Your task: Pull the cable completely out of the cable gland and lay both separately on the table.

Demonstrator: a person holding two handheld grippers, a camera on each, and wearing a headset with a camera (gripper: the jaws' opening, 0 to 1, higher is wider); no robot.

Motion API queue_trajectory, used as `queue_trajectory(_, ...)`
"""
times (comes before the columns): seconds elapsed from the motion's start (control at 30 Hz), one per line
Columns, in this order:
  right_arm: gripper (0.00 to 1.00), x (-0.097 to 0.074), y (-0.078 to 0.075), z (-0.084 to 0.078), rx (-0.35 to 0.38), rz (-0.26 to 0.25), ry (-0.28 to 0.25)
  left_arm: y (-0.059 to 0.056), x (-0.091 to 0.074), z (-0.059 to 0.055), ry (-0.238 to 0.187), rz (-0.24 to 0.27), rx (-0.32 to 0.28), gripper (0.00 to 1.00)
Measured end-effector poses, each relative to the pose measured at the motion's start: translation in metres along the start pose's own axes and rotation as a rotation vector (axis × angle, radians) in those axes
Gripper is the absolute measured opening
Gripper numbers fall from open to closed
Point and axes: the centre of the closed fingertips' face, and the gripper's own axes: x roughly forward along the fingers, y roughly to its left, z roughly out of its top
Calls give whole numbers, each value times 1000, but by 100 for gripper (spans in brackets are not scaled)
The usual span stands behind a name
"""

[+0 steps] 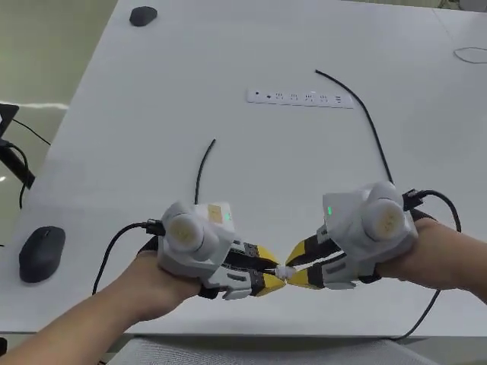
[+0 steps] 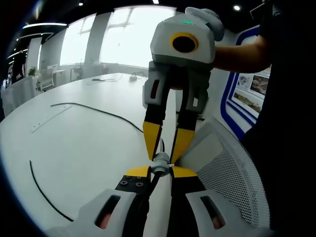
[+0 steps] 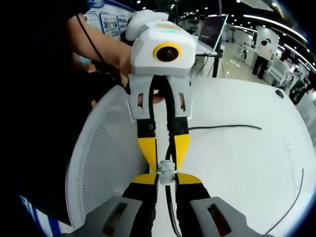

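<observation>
Task barely begun: the cable (image 3: 170, 205) is not yet out of the cable gland (image 1: 286, 271), and neither lies on the worktop (image 1: 228, 61). The two are held as one piece in the air, over the near edge of the worktop, right in front of the person. The left claw (image 1: 270, 278) and right claw (image 1: 299, 274) meet tip to tip there, each closed tight on the gland from opposite sides. Whether either one also pinches the cable can't be told, since the yellow tips crowd the part. Left to do, as I judge it: draw cable & gland apart until the cable end slips free, then set each down on the worktop, apart from the other. The gland is a small, roundish, pale grey-white plastic fitting, dwarfed by the claw tips. The cable is thin, black & looks flexible. In the right gripper view it runs from the gland down btwn that claw's jaws, and in the left gripper view a dark strand likewise passes btwn the jaws. Further back on the worktop lie a short black wire (image 1: 202, 167), a long black wire (image 1: 370, 122), a white power strip (image 1: 300, 97) and, at far left, a dark mouse (image 1: 42, 253).
</observation>
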Motion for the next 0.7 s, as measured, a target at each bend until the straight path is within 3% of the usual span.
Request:
queue_trajectory(0.2,13,-11,-9,-3,139,51,-65,0,-1,1,1,6,30,15)
queue_trajectory(0.3,15,-17,-11,2,263,126,-164,0,-2,4,-4,12,49,15)
queue_trajectory(0.4,18,-18,-7,1,390,237,-201,0,-3,6,1,17,66,15)
queue_trajectory(0.57,18,-13,-11,0,480,343,-256,-2,-4,9,9,29,90,15)
queue_trajectory(0.63,17,-13,-6,1,524,411,-269,-1,-4,11,10,35,96,15)
queue_trajectory(0.7,15,-11,-7,-1,523,430,-272,-2,-4,14,6,40,95,15)
